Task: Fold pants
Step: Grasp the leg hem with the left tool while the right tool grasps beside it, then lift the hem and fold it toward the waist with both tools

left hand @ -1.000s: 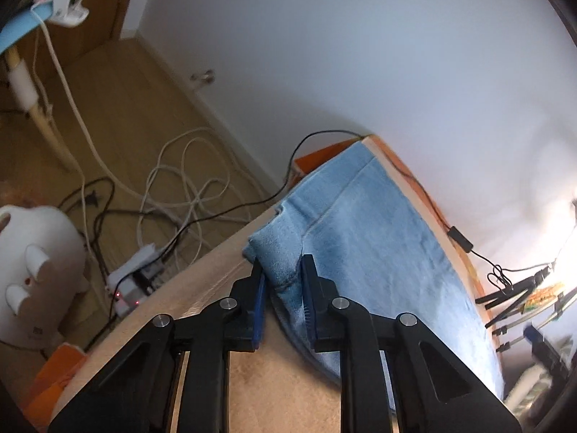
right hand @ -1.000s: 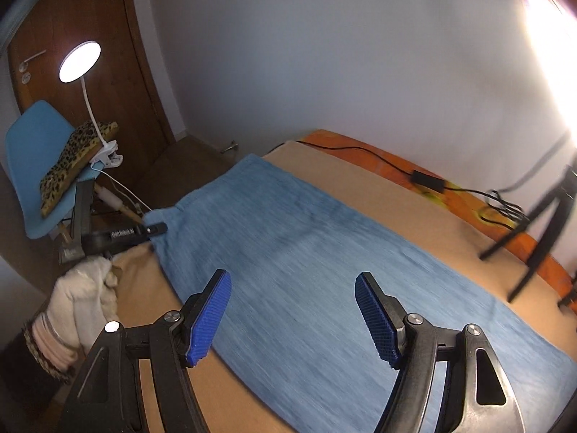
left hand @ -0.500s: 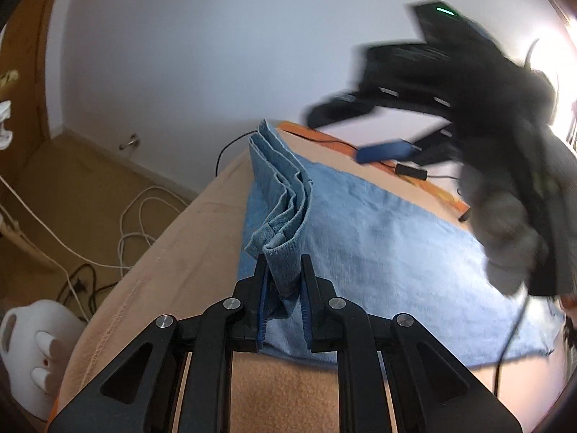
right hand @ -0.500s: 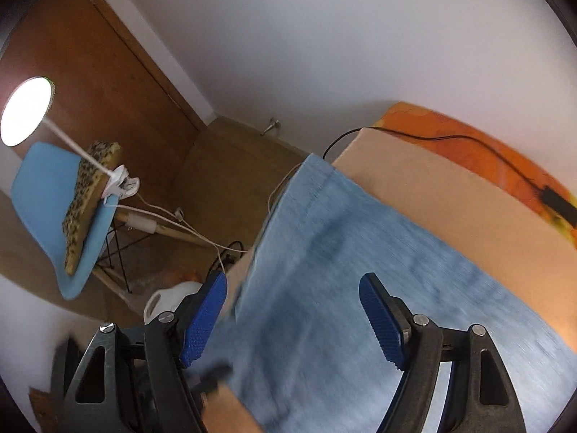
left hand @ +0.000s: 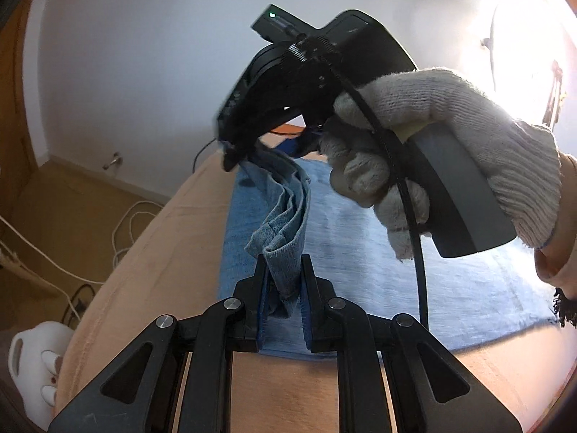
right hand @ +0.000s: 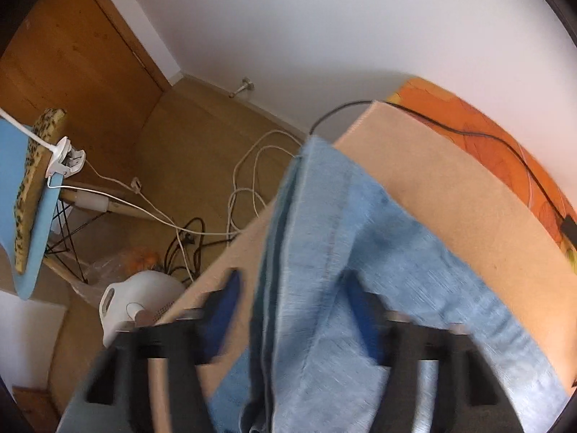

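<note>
My left gripper (left hand: 283,301) is clamped nearly closed on a bunched corner of the pants (left hand: 360,252), the blue pads pinching a thick fold of light blue denim that rises from between them toward twelve o'clock. The rest of the pants lies spread flat on the tan blanket (left hand: 151,252), running off toward three o'clock in my left view. At one o'clock there, my gloved right hand (left hand: 450,144) grips the handle of my right gripper (right hand: 295,310), which points steeply down over the raised edge of the fabric. In my right view its jaws are closing, blurred with motion, with the lifted ridge of denim standing between the blue pads (right hand: 223,310); I cannot tell whether they press on it. White cables (right hand: 249,180) trail across the wooden floor at eleven o'clock, beyond the blanket's edge.
</note>
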The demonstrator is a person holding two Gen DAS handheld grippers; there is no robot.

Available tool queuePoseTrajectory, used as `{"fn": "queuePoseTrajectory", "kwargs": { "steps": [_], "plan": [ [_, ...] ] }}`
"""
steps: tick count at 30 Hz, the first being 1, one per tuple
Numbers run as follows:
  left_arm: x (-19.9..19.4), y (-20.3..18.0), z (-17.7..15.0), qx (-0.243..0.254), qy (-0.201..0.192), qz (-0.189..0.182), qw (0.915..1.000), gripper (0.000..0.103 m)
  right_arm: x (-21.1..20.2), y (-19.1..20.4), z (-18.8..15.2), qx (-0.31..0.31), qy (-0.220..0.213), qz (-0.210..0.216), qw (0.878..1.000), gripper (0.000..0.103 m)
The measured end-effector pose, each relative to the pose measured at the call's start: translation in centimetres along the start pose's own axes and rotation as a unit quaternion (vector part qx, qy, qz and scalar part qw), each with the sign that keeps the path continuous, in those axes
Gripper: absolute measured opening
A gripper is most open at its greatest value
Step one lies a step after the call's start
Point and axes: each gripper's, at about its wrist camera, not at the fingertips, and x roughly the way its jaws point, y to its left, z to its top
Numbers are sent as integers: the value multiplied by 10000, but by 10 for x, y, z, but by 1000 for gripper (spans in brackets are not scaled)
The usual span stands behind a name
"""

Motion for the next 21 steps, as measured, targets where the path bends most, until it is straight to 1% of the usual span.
{"fn": "queuePoseTrajectory", "kwargs": {
  "steps": [1, 2, 4, 7, 10, 14, 17, 21],
  "plan": [
    [-1, -4, 0, 24, -5, -35, 10000, 13, -3, -7, -3, 150, 5, 133, 9998, 30],
    [-3, -8, 1, 44, -14, -70, 10000, 13, -10, -15, -7, 261, -70, 214, 9994, 23],
    [-5, -16, 3, 65, -13, -146, 9999, 13, -24, -27, -16, 343, -238, 200, 9989, 14],
    [-12, -35, 3, 194, 1, -283, 9994, 13, -52, -50, -36, 650, -533, 364, 9958, 7],
    [-15, -56, 1, 390, 65, -384, 9985, 13, -78, -77, -63, 983, -825, 493, 9905, 6],
    [-14, -83, -2, 546, 174, -532, 9969, 13, -102, -107, -97, 1214, -1095, 466, 9854, 6],
    [-12, -105, -3, 640, 285, -695, 9951, 13, -117, -127, -115, 1293, -1205, 356, 9836, 5],
    [-7, -138, -2, 902, 385, -912, 9910, 13, -135, -160, -135, 1368, -1250, 246, 9824, 5]
  ]
}}
